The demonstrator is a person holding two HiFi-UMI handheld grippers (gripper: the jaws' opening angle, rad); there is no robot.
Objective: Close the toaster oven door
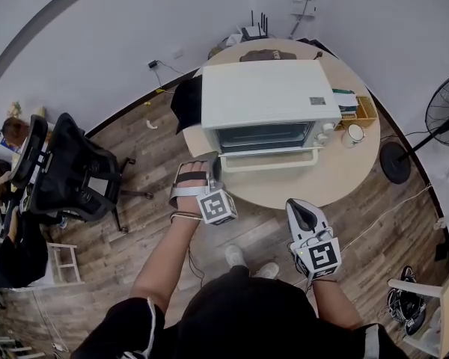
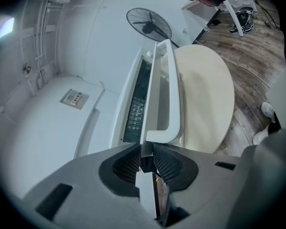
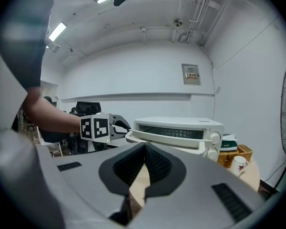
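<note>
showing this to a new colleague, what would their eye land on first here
The big white toaster oven on the round table, its glass door ajar. Next, the left gripper at that door's left end, while the right gripper hovers just off the table's near edge.

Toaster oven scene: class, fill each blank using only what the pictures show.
1. The toaster oven stands on a ____ table.
2. Its door is not yet fully ____.
3. In the head view, the mug stands to the oven's ____.
4. The tongs at the door's corner are the person's ____ pair.

Missing words: round; closed; right; left
</note>
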